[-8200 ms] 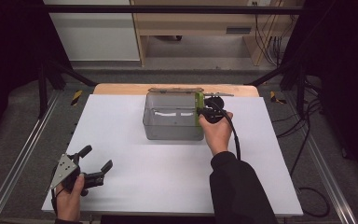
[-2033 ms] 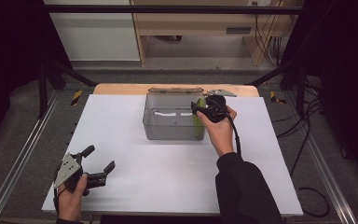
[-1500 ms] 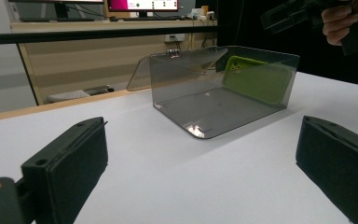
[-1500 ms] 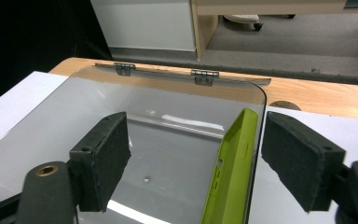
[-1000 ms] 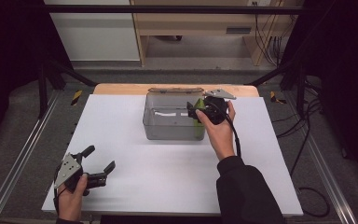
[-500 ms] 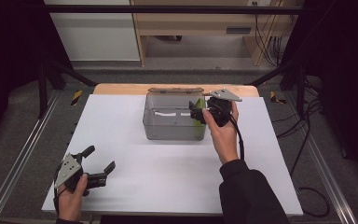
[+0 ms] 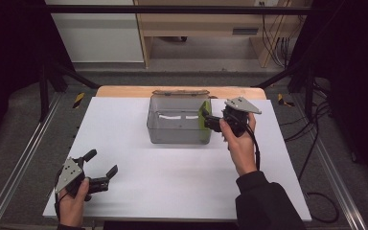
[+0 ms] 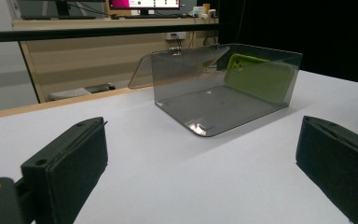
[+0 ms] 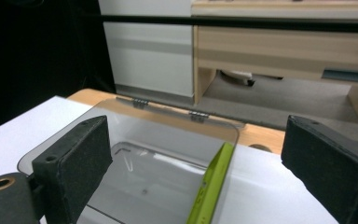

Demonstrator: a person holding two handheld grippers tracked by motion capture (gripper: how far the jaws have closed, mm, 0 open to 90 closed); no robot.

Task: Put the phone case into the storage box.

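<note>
No legible text, label, brand, number or sign on anything.

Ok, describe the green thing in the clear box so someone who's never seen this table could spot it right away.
On the white table, find the smoky transparent box near the far edge, its hinged lid folded back. Standing on edge against its right-hand wall is a flat lime-green phone case, the one brightly coloured thing there, just ahead of the right tool.

Lime-green phone case [image 7: 204, 122] stands on edge against the right inner wall of the clear smoky box [image 7: 175, 125], lid hinged open rearward.
</note>
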